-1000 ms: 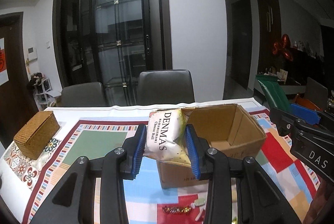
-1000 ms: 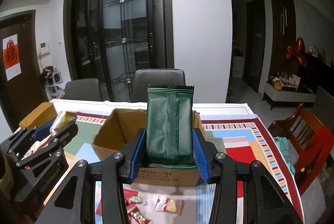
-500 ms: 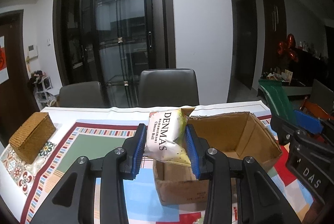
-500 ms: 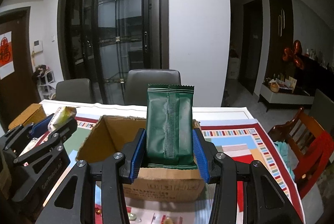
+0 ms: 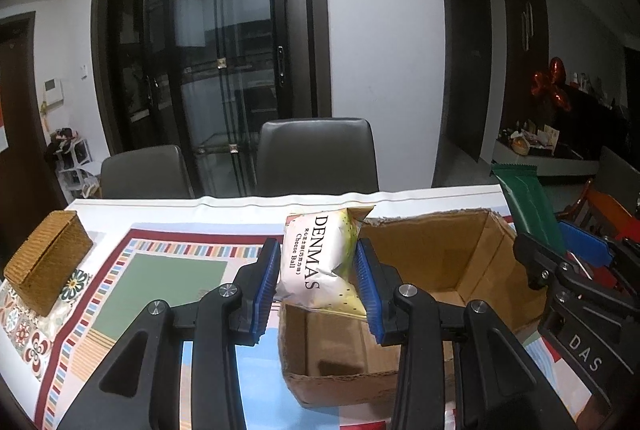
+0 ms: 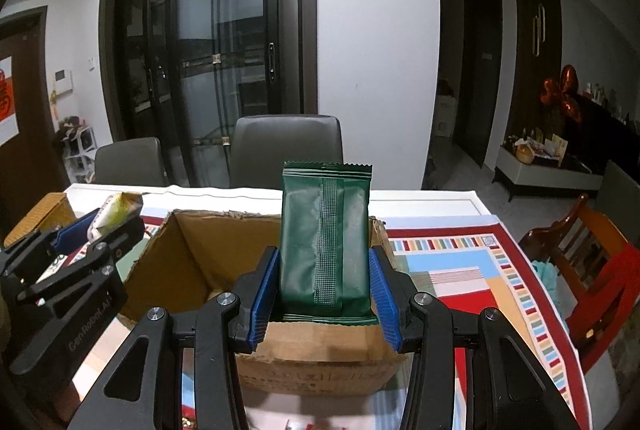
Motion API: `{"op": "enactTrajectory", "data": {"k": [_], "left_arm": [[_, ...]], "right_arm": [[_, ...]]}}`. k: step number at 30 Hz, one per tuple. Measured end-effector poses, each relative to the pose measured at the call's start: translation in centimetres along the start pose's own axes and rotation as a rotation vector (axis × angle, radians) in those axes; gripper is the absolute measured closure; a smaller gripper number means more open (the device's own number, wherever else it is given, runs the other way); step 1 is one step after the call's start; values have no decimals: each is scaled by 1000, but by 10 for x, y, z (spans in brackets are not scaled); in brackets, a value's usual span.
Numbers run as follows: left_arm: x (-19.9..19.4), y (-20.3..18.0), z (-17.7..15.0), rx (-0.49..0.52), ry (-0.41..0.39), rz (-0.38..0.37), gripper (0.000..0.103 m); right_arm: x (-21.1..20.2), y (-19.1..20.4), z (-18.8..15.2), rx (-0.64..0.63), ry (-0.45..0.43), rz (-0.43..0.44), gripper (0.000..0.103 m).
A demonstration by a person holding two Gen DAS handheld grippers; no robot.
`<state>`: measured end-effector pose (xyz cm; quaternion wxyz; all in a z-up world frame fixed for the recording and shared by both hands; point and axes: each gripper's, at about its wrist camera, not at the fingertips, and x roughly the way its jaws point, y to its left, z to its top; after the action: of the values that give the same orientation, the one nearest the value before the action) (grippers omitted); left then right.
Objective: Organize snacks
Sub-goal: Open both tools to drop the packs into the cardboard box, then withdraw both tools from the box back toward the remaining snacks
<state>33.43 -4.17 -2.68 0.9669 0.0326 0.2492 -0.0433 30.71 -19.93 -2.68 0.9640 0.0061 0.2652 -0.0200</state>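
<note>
Left claw (image 5: 316, 284): blue pads pinching a white Denmas cheese-ball packet (image 5: 318, 262), held upright above the near left corner of the open cardboard box (image 5: 436, 270). Packet's lower edge hangs just over the box rim.

Right claw (image 6: 323, 286): pinching a dark green packet (image 6: 325, 238), upright, back seam facing the camera, over the box's near wall (image 6: 320, 354). In the left view the same green packet (image 5: 528, 205) shows at the box's right side.

Box sits on the worktop's patchwork cloth (image 6: 460, 270), flaps up, interior bare as far as visible. Each claw appears in the other's view beside the box: left one (image 6: 96, 234) at the box's left wall.

Around: woven basket (image 5: 46, 266) on the worktop's far left, well apart from the box; two grey chairs (image 5: 316, 157) behind; red wooden chair (image 6: 592, 270) at right. Small wrapped sweets (image 6: 304, 422) below the box front, blurred.
</note>
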Motion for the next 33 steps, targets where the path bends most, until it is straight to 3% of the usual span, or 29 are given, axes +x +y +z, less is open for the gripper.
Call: {"op": "enactTrajectory", "data": {"k": [3, 5, 6, 7, 10, 18, 30, 33], "left_arm": [[2, 0, -1, 2, 15, -12, 61], [0, 0, -1, 6, 13, -4, 48], [-3, 0, 0, 3, 5, 0, 35], [-4, 1, 1, 0, -4, 8, 24], [-11, 5, 4, -17, -25, 29, 12], [-26, 3, 9, -7, -55, 40, 4], [-50, 1, 8, -10, -57, 41, 4], [-55, -1, 7, -8, -55, 40, 4]], "right_arm": [[3, 1, 4, 2, 8, 12, 53], [4, -2, 6, 7, 8, 16, 36], [3, -3, 6, 10, 2, 12, 27], [0, -5, 7, 17, -9, 4, 22], [-3, -8, 10, 28, -23, -17, 18], [-14, -16, 10, 45, -34, -44, 17], [-45, -24, 13, 34, -81, -80, 17], [-53, -27, 11, 35, -89, -88, 9]]}}
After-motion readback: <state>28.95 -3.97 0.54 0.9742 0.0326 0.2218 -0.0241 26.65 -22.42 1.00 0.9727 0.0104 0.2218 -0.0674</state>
